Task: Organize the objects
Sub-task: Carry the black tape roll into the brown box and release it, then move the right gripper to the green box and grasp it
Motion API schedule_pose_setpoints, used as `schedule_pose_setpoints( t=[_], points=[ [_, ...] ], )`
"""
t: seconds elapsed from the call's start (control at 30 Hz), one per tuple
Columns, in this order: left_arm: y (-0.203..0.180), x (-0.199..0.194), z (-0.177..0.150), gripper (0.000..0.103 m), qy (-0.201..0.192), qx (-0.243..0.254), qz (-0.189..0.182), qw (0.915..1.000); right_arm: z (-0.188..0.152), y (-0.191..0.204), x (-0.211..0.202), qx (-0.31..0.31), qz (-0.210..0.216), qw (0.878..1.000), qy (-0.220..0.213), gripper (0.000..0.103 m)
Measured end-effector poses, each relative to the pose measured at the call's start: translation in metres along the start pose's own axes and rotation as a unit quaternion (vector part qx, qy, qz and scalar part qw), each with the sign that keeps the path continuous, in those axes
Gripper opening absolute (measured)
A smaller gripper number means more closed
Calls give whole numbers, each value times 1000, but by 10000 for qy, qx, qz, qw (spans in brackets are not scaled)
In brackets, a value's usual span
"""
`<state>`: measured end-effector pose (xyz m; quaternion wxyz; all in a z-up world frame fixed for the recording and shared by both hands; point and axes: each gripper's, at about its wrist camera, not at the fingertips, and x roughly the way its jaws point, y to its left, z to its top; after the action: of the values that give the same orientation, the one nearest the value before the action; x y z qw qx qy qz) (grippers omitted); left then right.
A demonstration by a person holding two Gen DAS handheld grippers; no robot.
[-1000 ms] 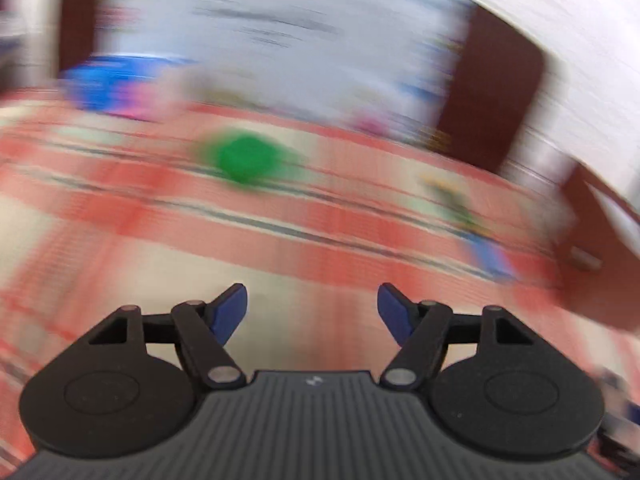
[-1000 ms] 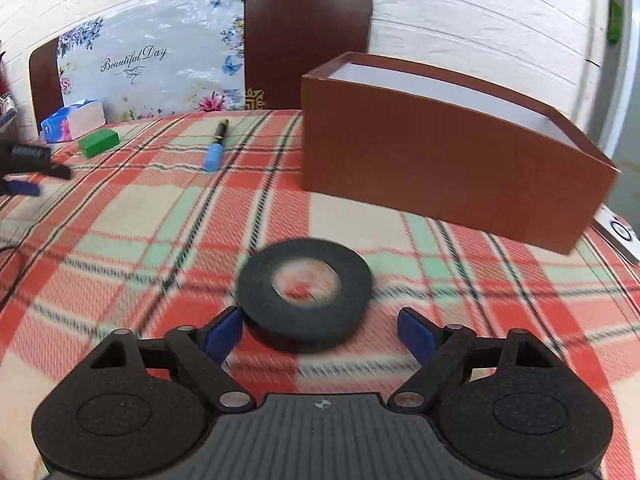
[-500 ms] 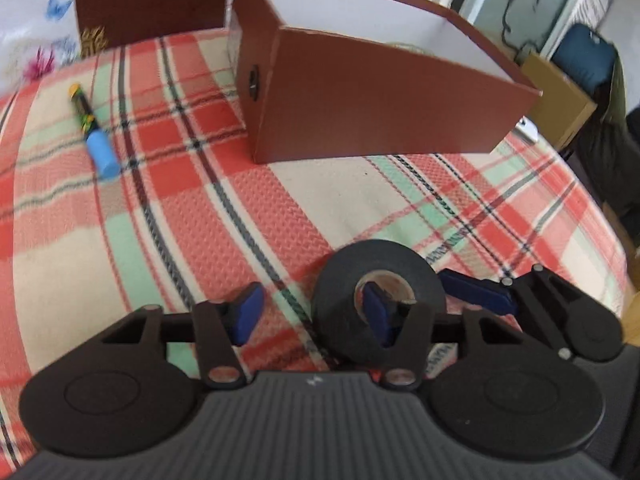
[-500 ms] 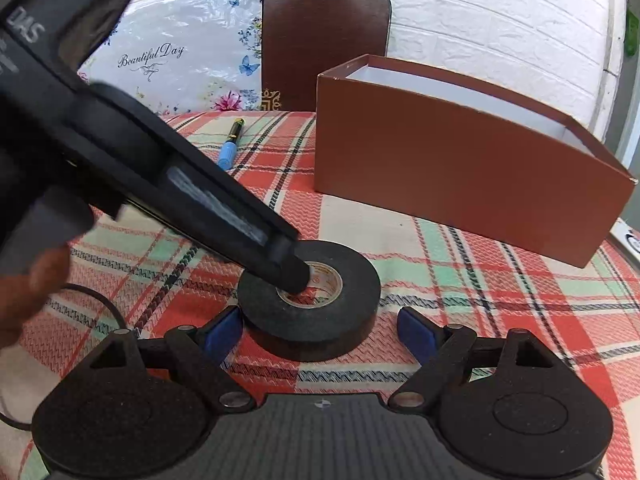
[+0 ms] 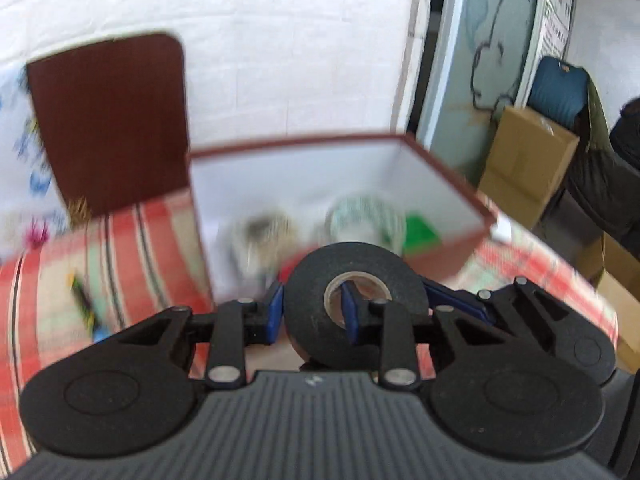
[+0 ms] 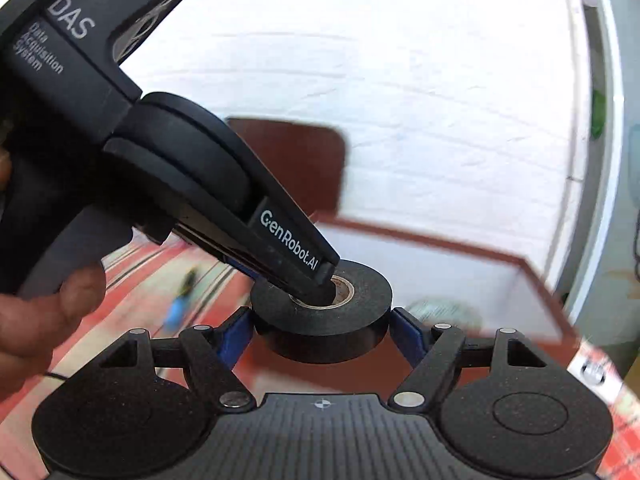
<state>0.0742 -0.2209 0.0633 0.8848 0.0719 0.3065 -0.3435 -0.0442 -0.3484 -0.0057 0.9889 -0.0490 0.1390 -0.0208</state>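
A black tape roll [image 5: 352,280] hangs in the air just in front of the brown box [image 5: 296,146]. My left gripper [image 5: 311,312] has one pad inside the roll's core and the other against its outer wall. Its jaws are closing and pinch that wall. In the right wrist view the left gripper [image 6: 326,276] reaches down into the core of the tape roll [image 6: 320,320]. My right gripper [image 6: 322,332] holds the roll across its full width, with a blue pad touching each side. The box [image 6: 440,244] lies right behind it.
The box has white inner walls and holds blurred tape rolls [image 5: 364,216] and a green thing [image 5: 420,234]. A blue-capped pen [image 5: 86,308] lies on the plaid tablecloth at the left. A brown chair back [image 5: 108,120] stands behind. Cardboard boxes [image 5: 524,160] are at the right. A hand [image 6: 40,320] grips the left tool.
The left gripper swung over from the far left, put a finger in the roll's core and closed on its wall. The right pads closed onto the roll. The roll rose off the cloth towards the box.
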Motion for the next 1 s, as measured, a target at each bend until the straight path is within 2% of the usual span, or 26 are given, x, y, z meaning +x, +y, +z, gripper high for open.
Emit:
schedule_pose_setpoints(
  t=[0.1, 0.13, 0.17, 0.2, 0.23, 0.27, 0.33, 0.43, 0.53, 0.6, 0.7, 0.8, 0.9, 1.0],
  points=[
    [-6, 28, 29, 34, -110, 57, -15, 9999, 12, -22, 29, 136, -205, 9997, -73, 74],
    [-7, 39, 35, 38, -139, 95, 17, 9999, 14, -30, 40, 221, -277, 9994, -59, 74],
    [-9, 51, 40, 51, -167, 141, 142, 9997, 13, -37, 53, 300, -355, 9989, -14, 74],
    [-11, 63, 43, 56, -147, 174, 390, 9990, 11, -43, 65, 328, -475, 9983, 69, 73],
    [-13, 74, 43, 56, -89, 174, 608, 9980, 8, -46, 75, 321, -652, 9971, 218, 74],
    [-12, 82, 42, 56, -13, 145, 671, 9976, 5, -50, 77, 419, -705, 9964, 216, 77],
    [-10, 83, 34, 59, 7, 69, 554, 9984, 0, -55, 65, 605, -711, 9956, 32, 78],
    [-15, 71, 19, 67, -264, 265, 541, 9978, -12, -48, 44, 584, -807, 9948, -219, 79],
    [-23, 53, 10, 65, -495, 477, 563, 9960, -20, -38, 24, 639, -970, 9923, -435, 83],
    [-25, 37, 4, 65, -614, 495, 460, 9958, -24, -31, 14, 613, -917, 9931, -389, 82],
    [-25, 13, -8, 65, -730, 545, 308, 9954, -30, -19, 2, 484, -746, 9959, -162, 82],
    [-20, -4, -26, 65, -637, 500, 257, 9964, -38, -11, -14, 483, -555, 9971, 176, 82],
    [-7, -10, -49, 65, -377, 350, 362, 9980, -50, 0, -20, 591, -277, 9959, 626, 82],
    [15, -9, -79, 65, 106, 140, 636, 9978, -58, 16, -26, 679, -46, 9922, 1045, 82]
  ],
)
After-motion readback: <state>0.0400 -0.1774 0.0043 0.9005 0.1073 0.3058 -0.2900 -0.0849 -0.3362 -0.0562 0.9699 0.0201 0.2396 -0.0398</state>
